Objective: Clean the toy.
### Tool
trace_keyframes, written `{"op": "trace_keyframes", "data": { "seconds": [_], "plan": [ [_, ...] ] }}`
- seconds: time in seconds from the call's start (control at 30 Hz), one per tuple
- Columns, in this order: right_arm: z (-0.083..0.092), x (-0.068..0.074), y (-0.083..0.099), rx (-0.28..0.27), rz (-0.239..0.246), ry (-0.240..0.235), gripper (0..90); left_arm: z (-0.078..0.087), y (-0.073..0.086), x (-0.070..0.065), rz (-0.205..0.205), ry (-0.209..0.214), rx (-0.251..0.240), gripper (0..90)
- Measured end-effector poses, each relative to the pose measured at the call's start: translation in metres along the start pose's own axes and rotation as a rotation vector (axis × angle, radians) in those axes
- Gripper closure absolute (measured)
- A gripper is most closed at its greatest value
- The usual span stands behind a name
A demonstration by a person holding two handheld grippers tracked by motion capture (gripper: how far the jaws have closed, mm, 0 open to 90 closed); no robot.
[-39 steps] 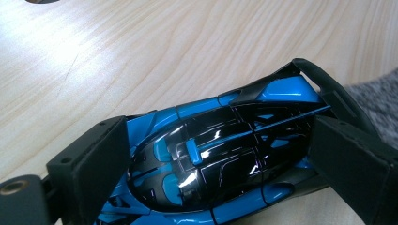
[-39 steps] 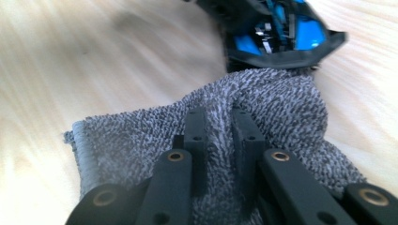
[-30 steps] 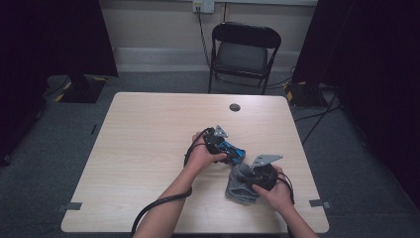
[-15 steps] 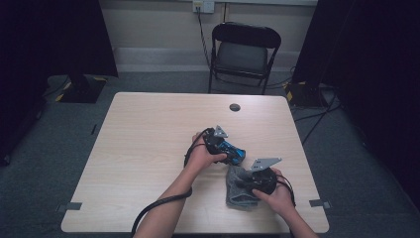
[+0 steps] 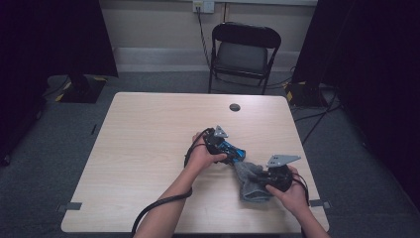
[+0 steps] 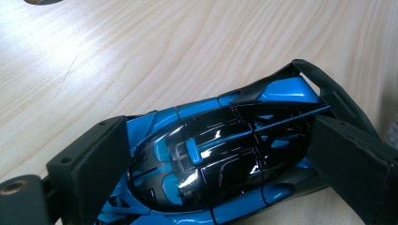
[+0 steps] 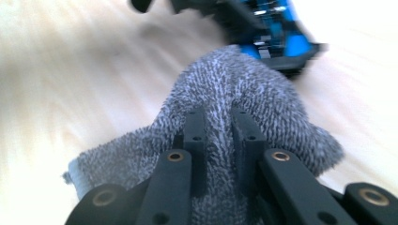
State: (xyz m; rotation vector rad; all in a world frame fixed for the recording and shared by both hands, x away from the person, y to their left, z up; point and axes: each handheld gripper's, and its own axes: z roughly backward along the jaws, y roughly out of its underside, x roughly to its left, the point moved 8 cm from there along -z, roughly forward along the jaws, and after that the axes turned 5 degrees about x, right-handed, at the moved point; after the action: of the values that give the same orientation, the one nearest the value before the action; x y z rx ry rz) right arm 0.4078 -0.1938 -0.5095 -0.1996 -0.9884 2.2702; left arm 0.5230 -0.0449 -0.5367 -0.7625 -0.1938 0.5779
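Pale wood counter (image 5: 148,148) carries everything. At its four o'clock my right fingers (image 7: 220,136) pinch the grey cloth (image 5: 250,183); my left fingers (image 6: 94,164) clamp the blue toy car (image 6: 220,154). Wiping looks barely begun.

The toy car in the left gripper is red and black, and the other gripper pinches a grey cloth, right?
Not quite: the toy car is blue and black, not red, as the left gripper view shows. The left gripper does hold it between its jaws, and the right gripper does pinch the grey cloth.
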Motion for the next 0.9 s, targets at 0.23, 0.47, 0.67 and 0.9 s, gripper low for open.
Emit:
{"op": "trace_keyframes", "data": {
  "seconds": [0.23,0.47,0.67,0.9],
  "plan": [
    [0.011,-0.032,-0.005,-0.049,-0.055,0.097,78.5,0.0,0.0,0.0,-0.004,0.0,0.002,6.0],
    [0.004,-0.058,-0.003,-0.026,-0.103,0.176,78.5,0.0,0.0,0.0,-0.002,0.001,0.002,5.9],
    [-0.015,-0.065,-0.001,0.004,-0.128,0.188,78.4,0.0,0.0,0.0,-0.001,0.001,0.002,5.9],
    [-0.028,-0.06,-0.002,0.02,-0.118,0.175,78.3,0.0,0.0,0.0,-0.003,0.0,0.001,6.0]
  ]
}}
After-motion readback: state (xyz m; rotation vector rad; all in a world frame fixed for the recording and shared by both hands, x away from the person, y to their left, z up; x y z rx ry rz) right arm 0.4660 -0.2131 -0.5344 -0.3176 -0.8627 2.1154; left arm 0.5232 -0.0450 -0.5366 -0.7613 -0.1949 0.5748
